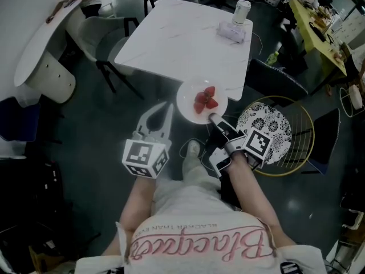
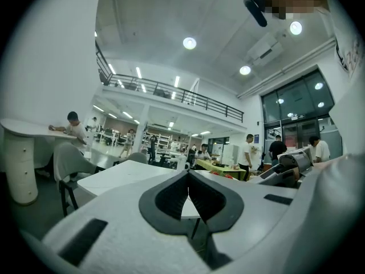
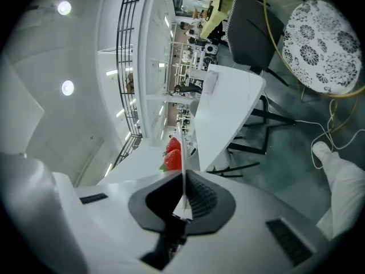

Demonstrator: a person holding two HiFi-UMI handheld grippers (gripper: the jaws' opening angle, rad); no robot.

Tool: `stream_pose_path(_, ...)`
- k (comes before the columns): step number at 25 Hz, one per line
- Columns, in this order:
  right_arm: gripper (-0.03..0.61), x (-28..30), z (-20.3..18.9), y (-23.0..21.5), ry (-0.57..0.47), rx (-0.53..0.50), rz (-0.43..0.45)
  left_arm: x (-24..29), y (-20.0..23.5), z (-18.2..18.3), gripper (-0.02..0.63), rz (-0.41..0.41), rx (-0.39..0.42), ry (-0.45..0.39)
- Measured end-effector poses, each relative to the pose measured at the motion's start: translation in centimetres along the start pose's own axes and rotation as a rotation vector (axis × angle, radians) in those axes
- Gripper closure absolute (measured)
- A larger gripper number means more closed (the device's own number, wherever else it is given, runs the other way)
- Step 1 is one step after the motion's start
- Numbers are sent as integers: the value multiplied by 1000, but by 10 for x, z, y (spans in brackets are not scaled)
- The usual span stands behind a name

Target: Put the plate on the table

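A white plate point(image 1: 190, 109) with red strawberries point(image 1: 205, 100) hangs just off the near edge of the white square table point(image 1: 182, 39). My right gripper point(image 1: 214, 119) is shut on the plate's near rim. In the right gripper view the plate's rim point(image 3: 181, 153) runs edge-on between the jaws of my right gripper point(image 3: 183, 205), strawberries point(image 3: 172, 154) beside it. My left gripper point(image 1: 163, 112) hovers left of the plate, shut and empty. In its own view my left gripper point(image 2: 189, 197) has its tips together, the table point(image 2: 125, 176) beyond.
A white cup on a napkin pack point(image 1: 237, 20) stands at the table's far right corner. A round patterned stool with a gold wire frame point(image 1: 272, 131) is at my right. Chairs point(image 1: 102, 39) stand left of the table. A person's legs and shoe point(image 1: 192, 150) are below.
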State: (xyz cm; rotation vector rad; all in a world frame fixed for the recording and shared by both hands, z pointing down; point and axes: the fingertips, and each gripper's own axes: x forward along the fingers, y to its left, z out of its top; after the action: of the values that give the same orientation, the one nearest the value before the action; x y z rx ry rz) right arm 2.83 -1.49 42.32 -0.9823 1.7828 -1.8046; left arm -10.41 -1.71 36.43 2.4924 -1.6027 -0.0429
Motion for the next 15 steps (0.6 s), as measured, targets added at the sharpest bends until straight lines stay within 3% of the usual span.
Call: stream_pose_path(15,567,127,133,15,42,0,-8,173,59,24,611,35,18,19)
